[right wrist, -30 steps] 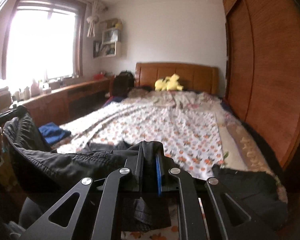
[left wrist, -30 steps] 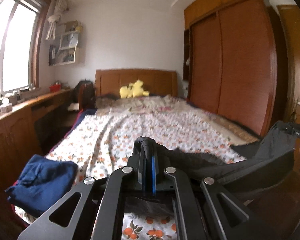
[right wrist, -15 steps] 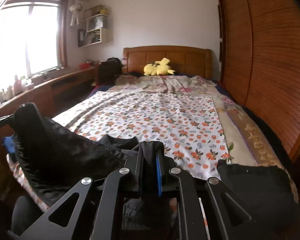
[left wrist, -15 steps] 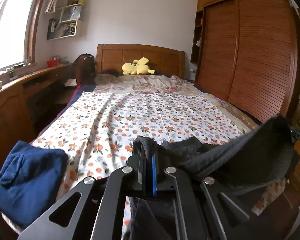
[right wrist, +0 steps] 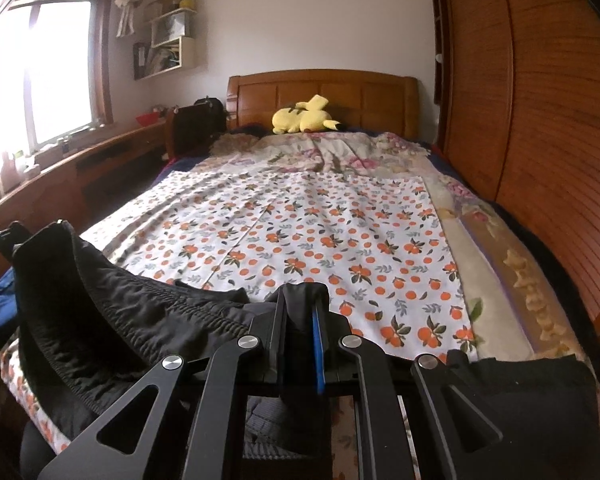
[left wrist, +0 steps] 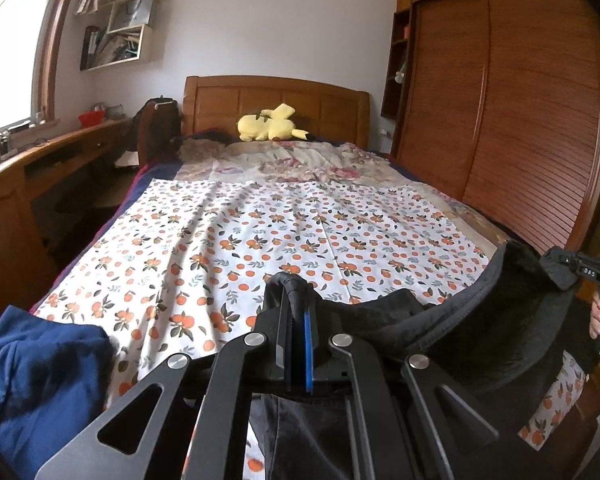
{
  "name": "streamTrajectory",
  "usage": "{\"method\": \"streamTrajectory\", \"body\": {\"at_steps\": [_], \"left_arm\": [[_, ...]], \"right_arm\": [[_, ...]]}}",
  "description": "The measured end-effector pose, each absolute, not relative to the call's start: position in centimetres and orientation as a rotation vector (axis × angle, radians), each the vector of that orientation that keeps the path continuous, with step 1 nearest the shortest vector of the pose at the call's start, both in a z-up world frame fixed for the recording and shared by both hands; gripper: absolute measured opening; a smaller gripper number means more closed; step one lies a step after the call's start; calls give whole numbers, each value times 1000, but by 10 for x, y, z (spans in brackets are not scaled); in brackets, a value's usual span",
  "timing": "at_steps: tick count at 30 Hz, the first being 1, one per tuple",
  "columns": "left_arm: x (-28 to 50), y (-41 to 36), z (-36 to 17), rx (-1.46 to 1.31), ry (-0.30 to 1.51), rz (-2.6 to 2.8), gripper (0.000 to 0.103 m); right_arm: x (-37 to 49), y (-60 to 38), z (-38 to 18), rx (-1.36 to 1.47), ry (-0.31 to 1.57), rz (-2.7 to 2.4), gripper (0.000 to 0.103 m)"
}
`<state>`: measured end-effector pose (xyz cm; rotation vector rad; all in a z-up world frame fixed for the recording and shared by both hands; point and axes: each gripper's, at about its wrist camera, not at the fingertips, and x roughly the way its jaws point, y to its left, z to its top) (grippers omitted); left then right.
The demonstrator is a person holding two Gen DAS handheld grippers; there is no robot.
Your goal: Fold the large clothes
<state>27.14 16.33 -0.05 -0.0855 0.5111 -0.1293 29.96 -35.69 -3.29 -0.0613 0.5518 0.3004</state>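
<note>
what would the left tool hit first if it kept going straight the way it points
Likely the orange-print sheet on the bed, just beyond the black garment that the left tool holds. Depth is unclear, but nothing else lies ahead.

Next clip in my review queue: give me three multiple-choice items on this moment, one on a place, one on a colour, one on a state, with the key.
1. Where does the yellow plush toy lie?
A. by the headboard
B. on the desk
C. on the shelf

2. What colour is the folded garment at the bed's near left corner?
A. red
B. dark blue
C. white

3. What is the left hand-held gripper doing?
A. open over the sheet
B. shut on the black garment
C. shut on the plush toy

Key: 1 A, it rests against the wooden headboard; 2 B, the cloth is navy; 3 B, black fabric is pinched between its fingers.
</note>
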Motion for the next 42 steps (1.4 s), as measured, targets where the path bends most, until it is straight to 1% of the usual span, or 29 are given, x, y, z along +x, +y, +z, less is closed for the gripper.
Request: {"method": "streamTrajectory", "body": {"at_steps": [8, 15, 16, 17, 19, 20, 21, 22, 23, 24, 25, 26, 31, 36, 42], "left_arm": [[316, 166, -17, -83, 535, -147, 4], [352, 164, -52, -33, 583, -176, 5], [356, 164, -58, -30, 598, -181, 6], [361, 164, -66, -21, 620, -187, 9], [364, 164, -79, -11, 645, -207, 10], [365, 165, -85, -10, 656, -215, 13], [365, 165, -92, -5, 670, -223, 18], [364, 165, -98, 1, 680, -230, 20], [363, 165, -103, 10, 687, -230, 32], [360, 165, -110, 33, 694, -226, 48], [356, 164, -112, 50, 682, -207, 60], [352, 165, -113, 71, 663, -181, 77], [335, 166, -115, 93, 656, -185, 78], [310, 161, -104, 87, 640, -189, 87], [278, 145, -91, 57, 616, -191, 95]], "right_arm": [[343, -339, -49, -99, 593, 259, 9], [374, -326, -78, -114, 657, 212, 10], [376, -325, -83, -109, 667, 207, 10], [380, -323, -89, -107, 680, 201, 11], [387, -318, -98, -99, 707, 196, 14], [390, -316, -102, -99, 718, 187, 15], [392, -313, -106, -100, 728, 176, 22], [393, -310, -107, -98, 736, 169, 32], [393, -308, -108, -99, 734, 151, 39], [392, -305, -106, -106, 716, 133, 52], [391, -304, -103, -107, 699, 122, 61], [389, -303, -100, -102, 685, 112, 61], [372, -298, -90, -90, 666, 131, 61], [346, -282, -92, -105, 683, 198, 61], [334, -247, -110, -148, 745, 306, 54]]}}
